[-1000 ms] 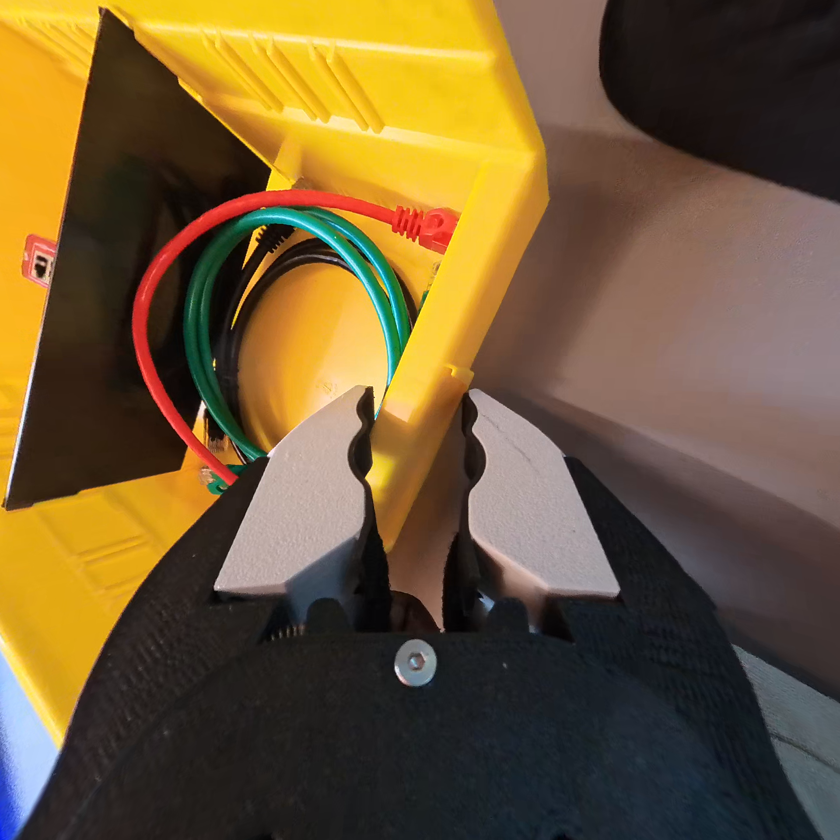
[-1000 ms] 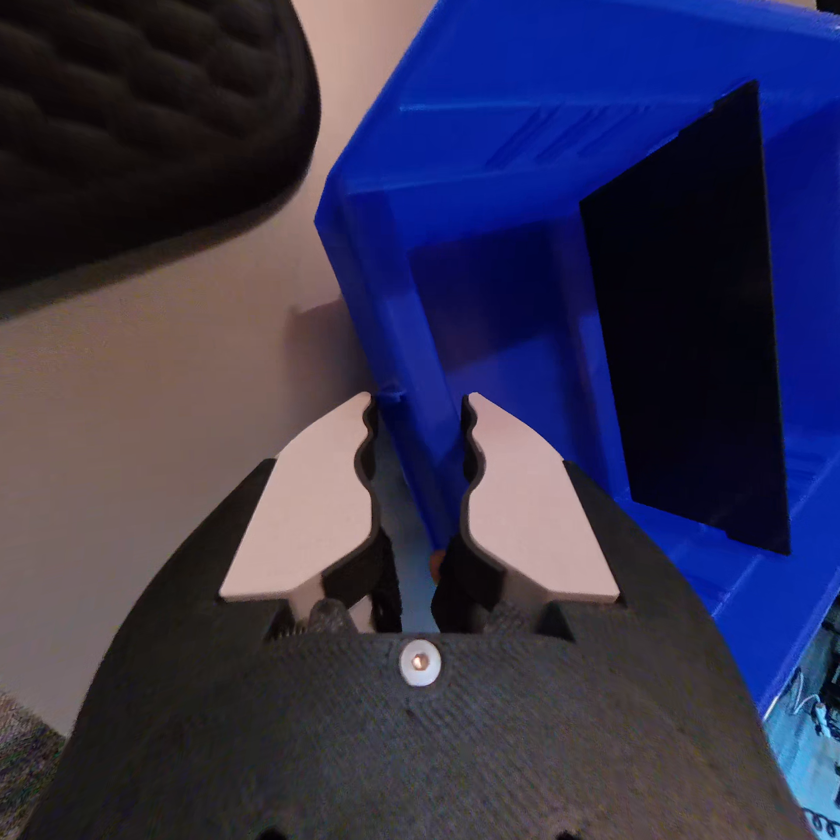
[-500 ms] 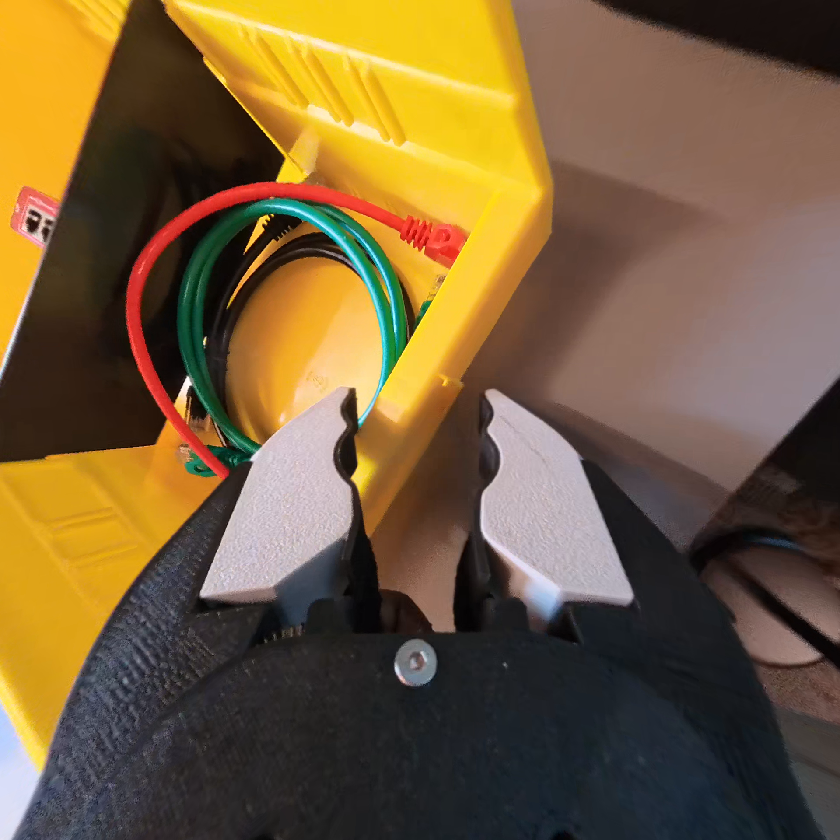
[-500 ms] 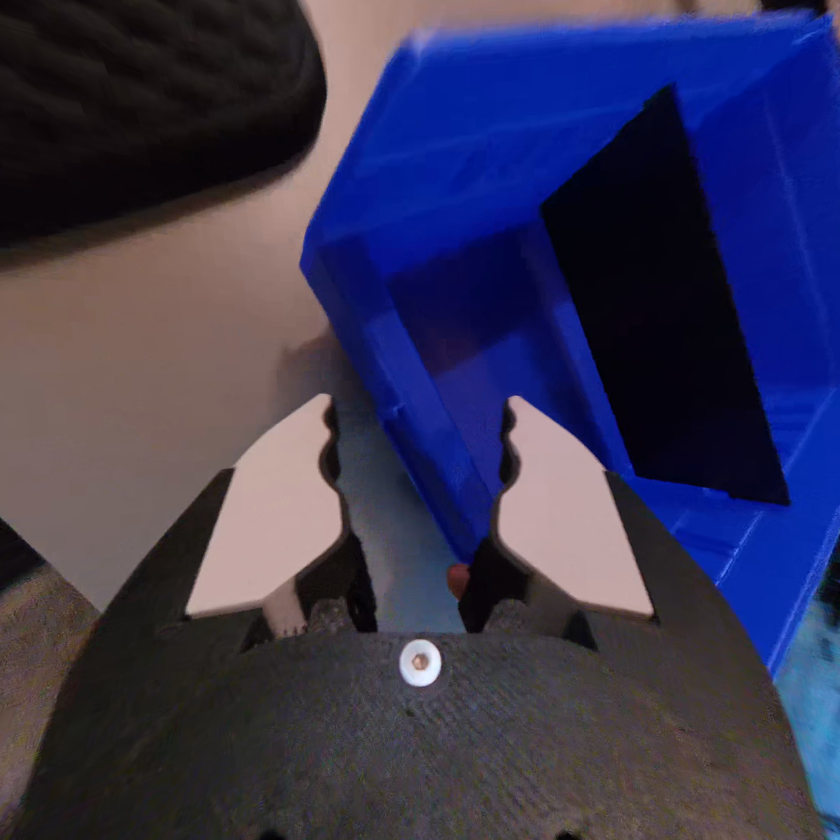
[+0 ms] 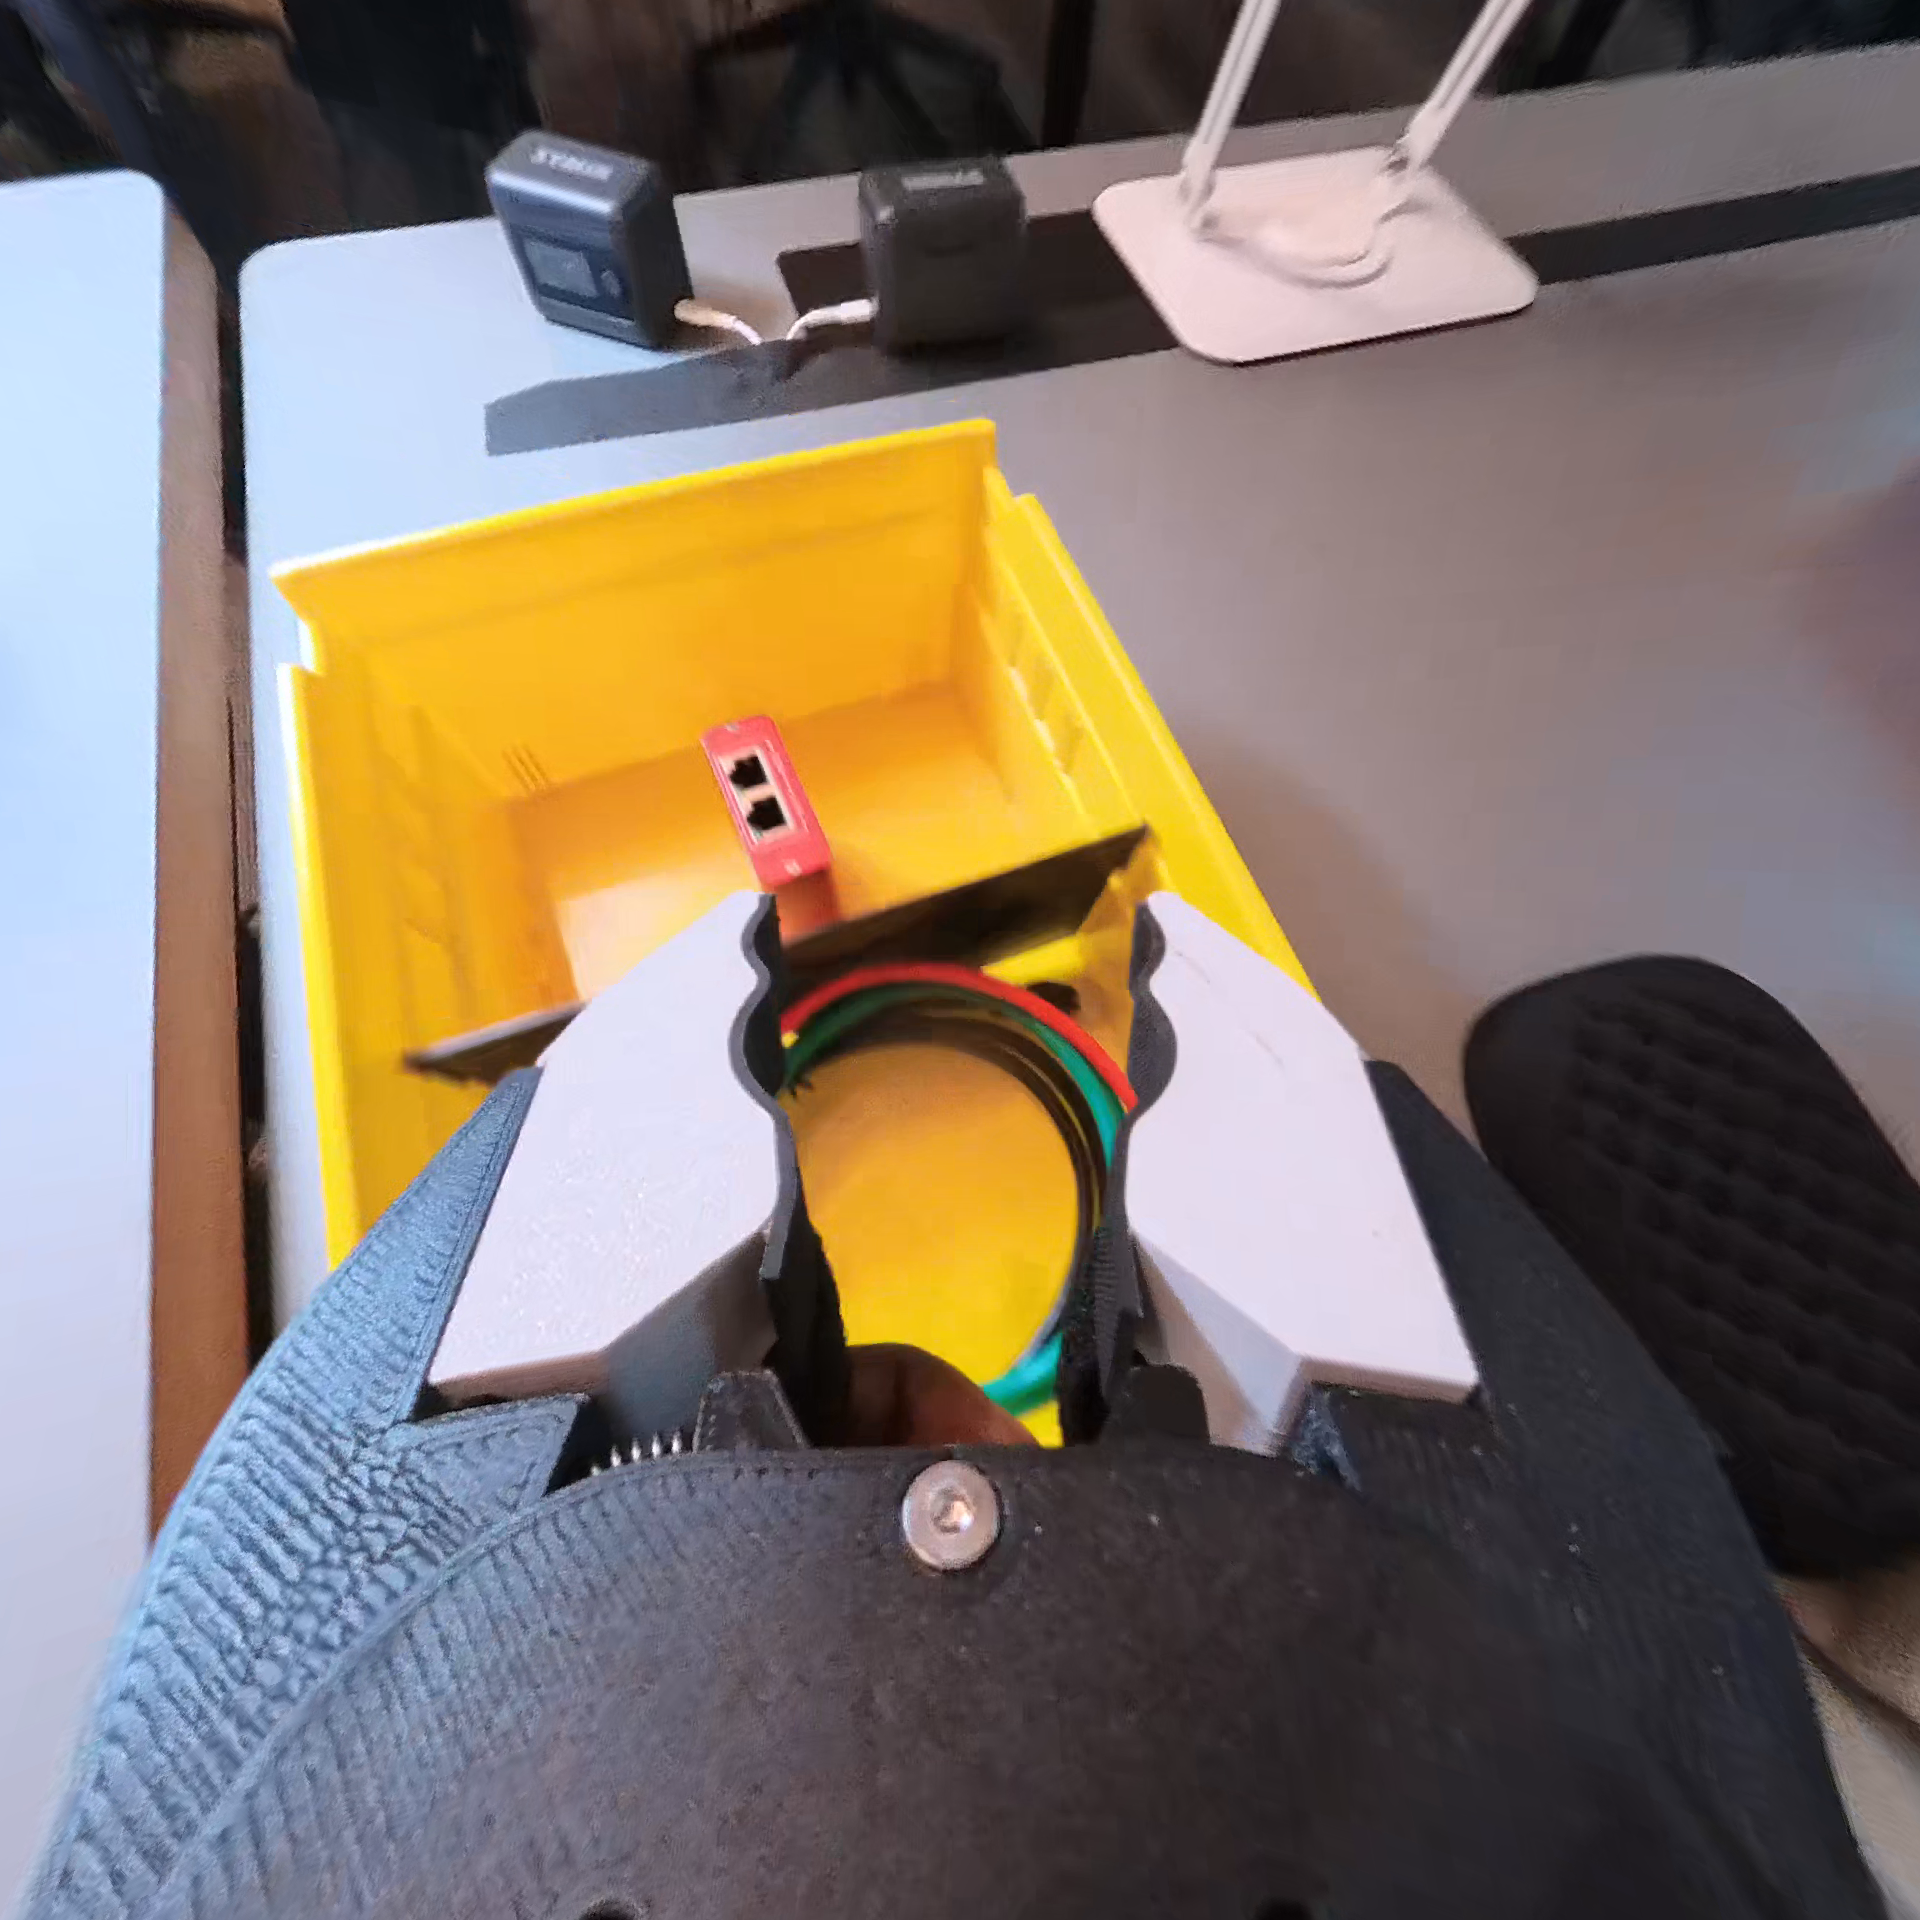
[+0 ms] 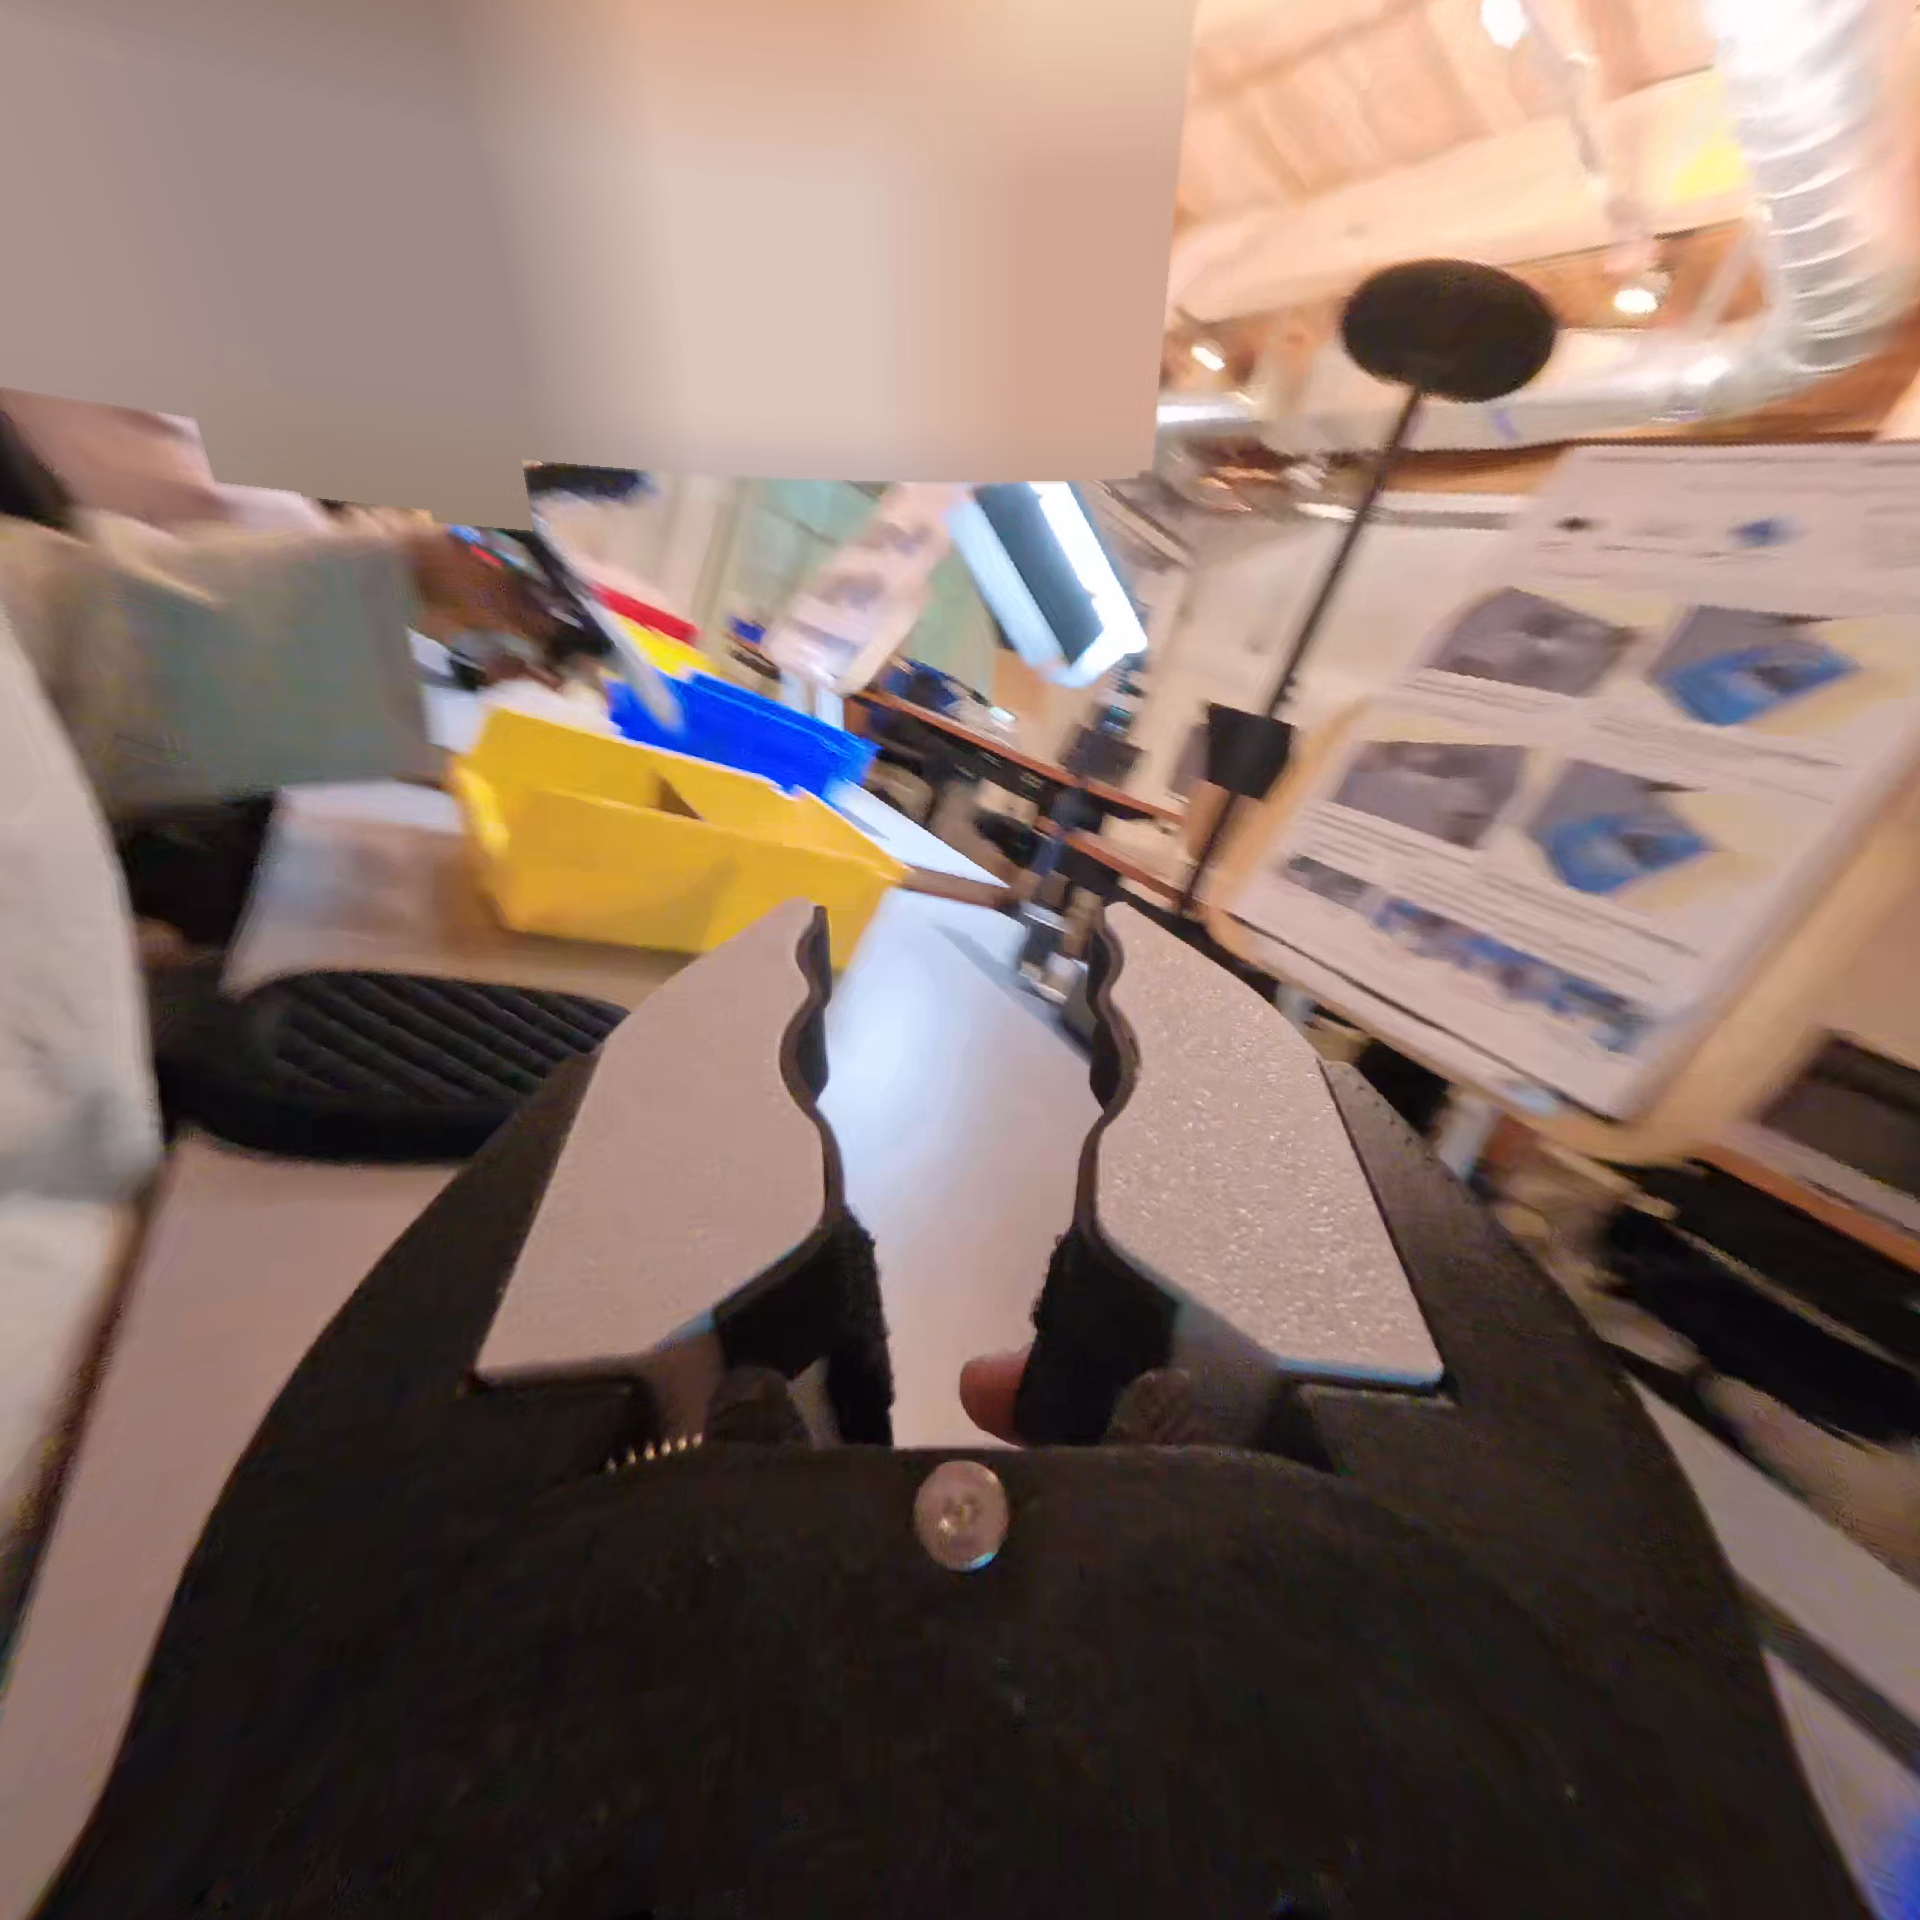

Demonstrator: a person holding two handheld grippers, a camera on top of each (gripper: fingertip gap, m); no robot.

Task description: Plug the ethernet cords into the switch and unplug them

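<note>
The left wrist view looks steeply down from close above the near end of the yellow bin (image 5: 644, 582), facing along it toward the worktop's (image 5: 1455, 540) far edge, with the left gripper (image 5: 951, 935) filling the lower frame. The right wrist view sits low, nearly level over the worktop (image 6: 935, 1039), facing out across the room past the right gripper (image 6: 956, 935). Both views share the black pad (image 5: 1704, 1226) (image 6: 416, 1039); whether the yellow bin (image 6: 644, 842) in the right view is the same one is unclear.

I count one yellow bin (image 5: 644, 582) ahead of my left gripper (image 5: 951, 935), one red switch (image 5: 767, 800), three coiled cords: red (image 5: 935, 977), green (image 5: 1081, 1091), black (image 5: 1086, 1174); two small black boxes (image 5: 587, 244) beyond.
</note>
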